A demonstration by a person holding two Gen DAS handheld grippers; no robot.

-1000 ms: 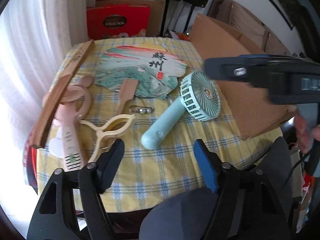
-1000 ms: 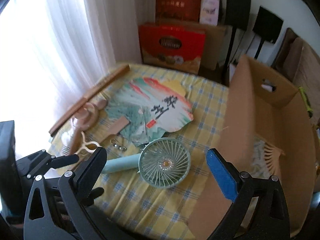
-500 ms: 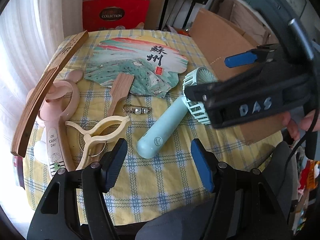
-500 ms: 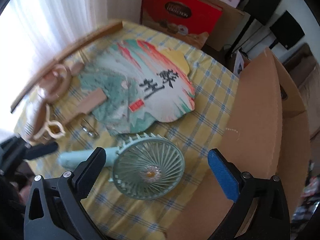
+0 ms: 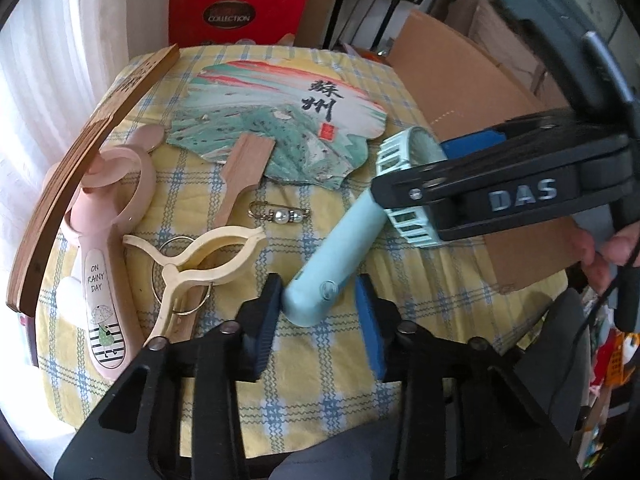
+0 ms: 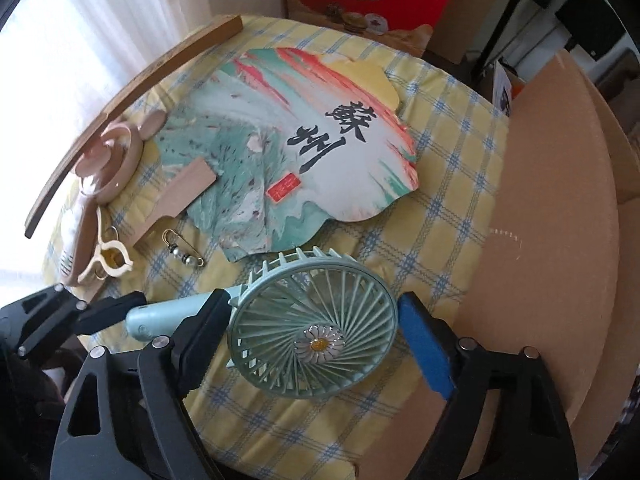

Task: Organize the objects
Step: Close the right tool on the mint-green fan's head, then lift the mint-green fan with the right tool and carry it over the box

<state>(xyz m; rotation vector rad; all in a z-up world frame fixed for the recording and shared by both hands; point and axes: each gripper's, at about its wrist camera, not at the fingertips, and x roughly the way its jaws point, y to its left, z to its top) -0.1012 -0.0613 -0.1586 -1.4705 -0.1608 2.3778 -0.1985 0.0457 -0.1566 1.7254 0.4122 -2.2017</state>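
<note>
The mint fan point(image 6: 308, 328) lies on the desk point(image 6: 448, 200), which is covered in a yellow-and-blue checked cloth, with its round grille toward the cardboard box point(image 6: 560, 240) and its handle pointing toward the near edge. The left hand-held gripper point(image 5: 318, 312) has its jaws apart on either side of the butt of the fan's handle point(image 5: 332, 264): the black pad sits just beside the handle's left side and the blue pad stands a little off its right side, and contact cannot be confirmed. The right hand-held gripper point(image 6: 312, 336) also has its jaws apart, bracketing the fan's grille, with the black finger point(image 6: 200, 340) at the neck where handle meets head and the blue finger point(image 6: 424, 352) just beside the grille's far rim; whether either pad touches is unclear. From the left wrist view the right hand-held gripper crosses over the fan head from the right. Behind the fan lies a painted paper fan point(image 5: 288, 128) with black calligraphy and a wooden handle. Between the two is a beaded safety pin point(image 5: 280, 214). To the left are a cream clip point(image 5: 192, 256) on a metal ring, a pink fan point(image 5: 108, 232) marked "ON RAINY DAY", and a folded wooden fan point(image 5: 80, 160) along the desk's left edge. A red box point(image 5: 236, 12) stands beyond the desk.
</note>
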